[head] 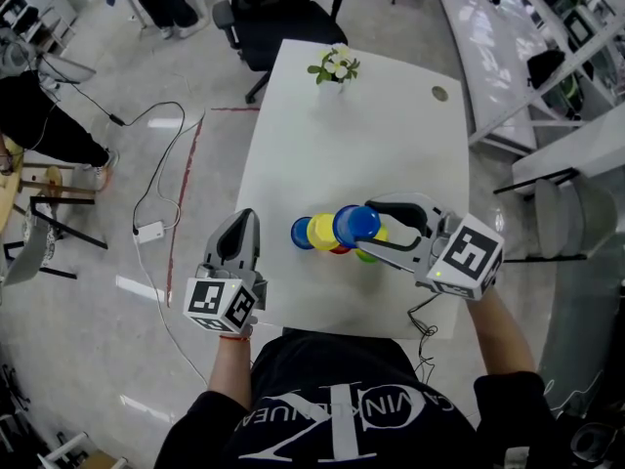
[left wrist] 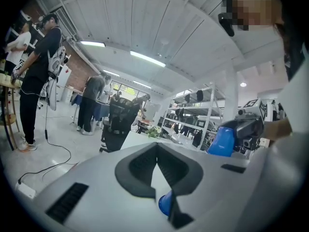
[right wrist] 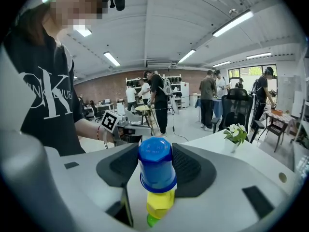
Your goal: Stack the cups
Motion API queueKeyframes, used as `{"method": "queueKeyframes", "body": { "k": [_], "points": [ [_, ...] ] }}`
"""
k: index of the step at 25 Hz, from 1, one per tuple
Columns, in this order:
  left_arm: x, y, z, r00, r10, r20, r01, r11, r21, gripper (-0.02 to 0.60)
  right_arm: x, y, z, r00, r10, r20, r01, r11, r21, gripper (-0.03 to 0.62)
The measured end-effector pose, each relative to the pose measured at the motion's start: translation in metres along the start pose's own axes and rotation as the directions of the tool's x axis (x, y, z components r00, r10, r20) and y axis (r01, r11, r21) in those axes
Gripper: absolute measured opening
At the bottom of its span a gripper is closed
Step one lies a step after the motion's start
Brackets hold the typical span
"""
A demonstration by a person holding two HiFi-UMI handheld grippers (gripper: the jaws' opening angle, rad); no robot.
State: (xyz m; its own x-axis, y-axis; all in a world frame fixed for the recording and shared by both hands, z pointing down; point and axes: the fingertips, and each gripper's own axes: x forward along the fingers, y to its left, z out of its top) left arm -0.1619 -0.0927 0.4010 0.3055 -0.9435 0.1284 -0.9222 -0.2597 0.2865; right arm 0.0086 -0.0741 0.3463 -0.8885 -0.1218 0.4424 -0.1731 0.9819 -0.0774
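Observation:
My right gripper (head: 363,227) is shut on an upside-down blue cup (head: 354,223), held just above a cluster of cups in the middle of the white table (head: 391,115). In the cluster are another blue cup (head: 302,232), a yellow cup (head: 322,231), a red cup (head: 340,249) and a green cup (head: 366,255). In the right gripper view the held blue cup (right wrist: 155,166) sits between the pads, with yellow (right wrist: 159,202) and green (right wrist: 152,220) showing below it. My left gripper (head: 245,220) is shut and empty, off the table's left edge.
A small pot of white flowers (head: 335,66) stands at the table's far end, and a black office chair (head: 273,13) is behind it. A cable and power adapter (head: 149,231) lie on the floor to the left. People stand in the background.

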Motion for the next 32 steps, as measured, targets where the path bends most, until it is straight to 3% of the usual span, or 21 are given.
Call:
{"method": "queueKeyframes", "body": {
  "k": [13,22,28,32],
  "points": [
    [-0.001,0.0,0.003,1.0,-0.005,0.006,0.005,1.0,-0.018,0.003,0.003,0.002,-0.001,1.0,0.012,-0.011,-0.012,1.0,-0.016,0.233],
    [-0.004,0.002,0.001,1.0,-0.005,0.009,0.006,1.0,-0.014,0.003,0.002,0.007,0.002,1.0,0.022,0.017,-0.021,1.0,-0.003,0.29],
    [-0.007,-0.001,0.005,1.0,-0.014,0.016,0.014,1.0,-0.002,0.003,-0.015,0.004,0.005,0.997,-0.044,0.067,0.042,0.999,0.029,0.284],
    [-0.011,-0.005,0.009,0.999,-0.027,0.017,0.027,0.999,0.024,0.003,-0.027,0.004,0.008,0.989,-0.115,0.091,0.111,0.993,0.04,0.239]
  ]
}}
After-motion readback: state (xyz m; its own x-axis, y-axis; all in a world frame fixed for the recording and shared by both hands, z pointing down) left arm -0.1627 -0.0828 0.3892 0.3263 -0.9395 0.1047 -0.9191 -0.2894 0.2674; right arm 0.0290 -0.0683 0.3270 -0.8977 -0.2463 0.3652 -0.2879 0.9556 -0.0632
